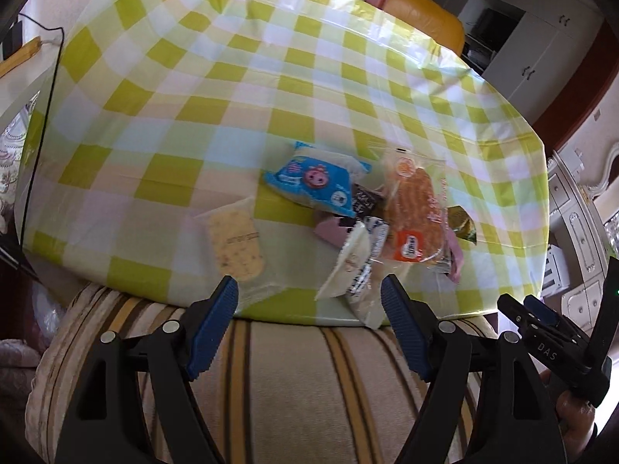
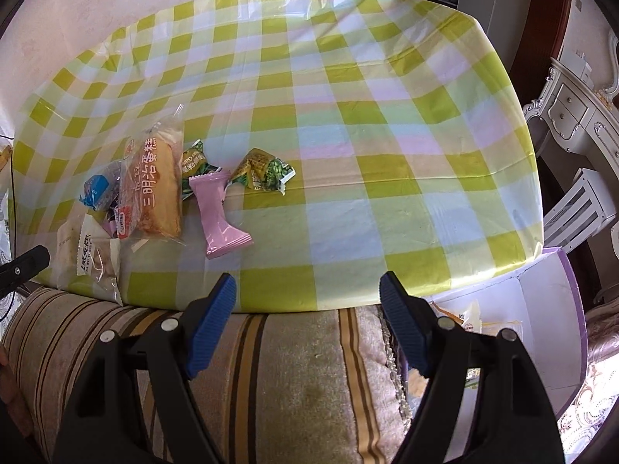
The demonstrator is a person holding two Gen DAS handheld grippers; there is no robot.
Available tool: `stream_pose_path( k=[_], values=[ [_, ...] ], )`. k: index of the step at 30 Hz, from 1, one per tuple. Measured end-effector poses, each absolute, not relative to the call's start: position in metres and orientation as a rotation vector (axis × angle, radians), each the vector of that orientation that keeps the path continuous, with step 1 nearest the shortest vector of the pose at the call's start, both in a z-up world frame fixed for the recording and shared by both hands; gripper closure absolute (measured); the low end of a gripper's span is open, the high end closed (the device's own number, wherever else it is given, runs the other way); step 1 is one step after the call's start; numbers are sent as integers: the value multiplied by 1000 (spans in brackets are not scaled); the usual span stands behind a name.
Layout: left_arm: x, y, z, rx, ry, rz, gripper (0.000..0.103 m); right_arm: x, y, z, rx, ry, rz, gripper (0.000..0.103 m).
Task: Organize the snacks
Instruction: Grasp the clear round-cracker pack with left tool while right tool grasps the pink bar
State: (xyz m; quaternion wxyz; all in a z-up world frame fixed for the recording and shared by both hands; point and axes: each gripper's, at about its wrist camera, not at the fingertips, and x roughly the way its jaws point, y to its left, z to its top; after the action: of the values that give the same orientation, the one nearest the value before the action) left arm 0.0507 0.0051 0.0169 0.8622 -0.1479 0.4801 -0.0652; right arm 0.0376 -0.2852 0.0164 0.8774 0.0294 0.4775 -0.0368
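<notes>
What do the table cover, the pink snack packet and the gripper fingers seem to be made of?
Table cover: probably thin plastic sheet, glossy; it shows glare and sharp creases.
Pink snack packet: likely matte plastic film, with crimped, ridged ends.
Fingers of the right gripper: blue pads, apparently ribbed rubber or soft plastic, on black hard-plastic arms.

You have a green-and-white checked tablecloth (image 2: 348,123), a pink packet (image 2: 220,212), a blue wrapper (image 1: 309,183), and a brown-striped beige cushion (image 2: 290,386) nearest you.
</notes>
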Motion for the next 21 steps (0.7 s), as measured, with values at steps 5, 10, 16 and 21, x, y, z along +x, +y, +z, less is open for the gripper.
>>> stream_pose_path(
  k=[5,10,16,21],
  values=[
    [56,37,4,-373,1048,-67,30,48,-275,12,57,1002,-47,27],
    [67,47,-3,-378,1072,-29,30,60,-263,7,56,1002,-15,27],
    [83,42,-12,-349,1106,-20,30,76,-252,1,52,1010,12,27],
    [96,31,-17,-299,1119,-17,31,87,-245,-3,42,1014,31,28]
  ],
)
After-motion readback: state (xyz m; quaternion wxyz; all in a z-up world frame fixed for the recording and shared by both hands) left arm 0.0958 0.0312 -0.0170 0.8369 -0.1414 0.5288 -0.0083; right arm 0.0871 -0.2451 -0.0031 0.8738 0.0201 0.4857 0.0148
